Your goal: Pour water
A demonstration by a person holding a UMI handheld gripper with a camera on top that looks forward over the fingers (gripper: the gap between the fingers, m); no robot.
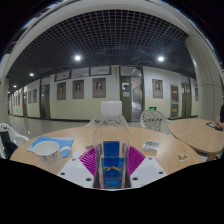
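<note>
Clear plastic: a water bottle [110,135] stands upright between the fingers, its neck and cap rising above them, its blue label [111,152] low between the pads.
Gripper [111,163]: held level, pointing straight ahead across the table, not tilted to either side.
Fingers: the magenta pads [91,160] sit against both sides of the bottle, pinching it.
Table [70,135]: round, light wood, spreading out beneath and beyond the bottle.
White bowl [46,150]: on the table off to the left of the fingers, resting on a blue plate [62,146].
Clear cup [151,147]: on the table just right of the bottle, apart from it.
Second table [200,132]: further right, well apart.
Room: a hall with framed pictures on the far wall and ceiling lights on.
</note>
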